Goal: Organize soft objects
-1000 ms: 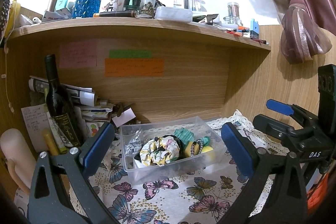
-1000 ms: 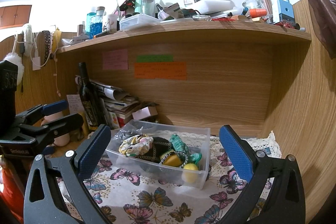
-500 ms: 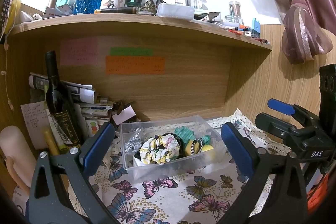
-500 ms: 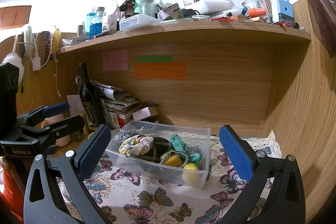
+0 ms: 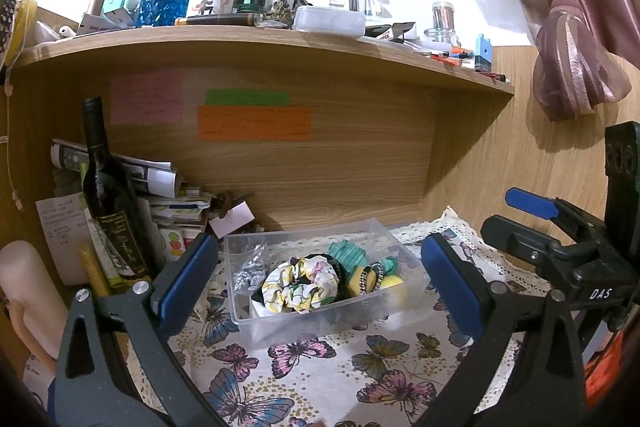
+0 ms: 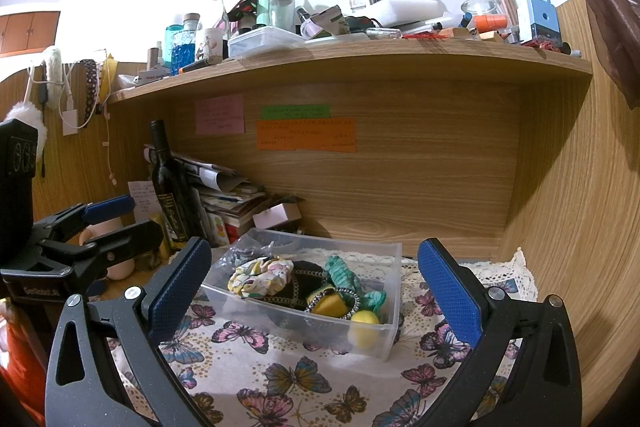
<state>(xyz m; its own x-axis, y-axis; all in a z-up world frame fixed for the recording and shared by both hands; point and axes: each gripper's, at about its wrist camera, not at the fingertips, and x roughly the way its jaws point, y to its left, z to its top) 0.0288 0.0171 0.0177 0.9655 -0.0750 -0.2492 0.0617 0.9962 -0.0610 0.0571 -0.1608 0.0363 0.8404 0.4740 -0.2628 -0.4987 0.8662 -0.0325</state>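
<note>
Our left gripper (image 5: 320,277) and right gripper (image 6: 314,285) both hang spread wide, holding nothing. Ahead, between each pair of fingers, sits the clear bin (image 5: 276,325) on the butterfly cloth (image 5: 320,367), scrunchies (image 5: 302,285) inside it.

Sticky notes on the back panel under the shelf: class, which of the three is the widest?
The orange note. It is a long strip below the narrower green note, while the pink note to their left is squarer and shorter across.
</note>
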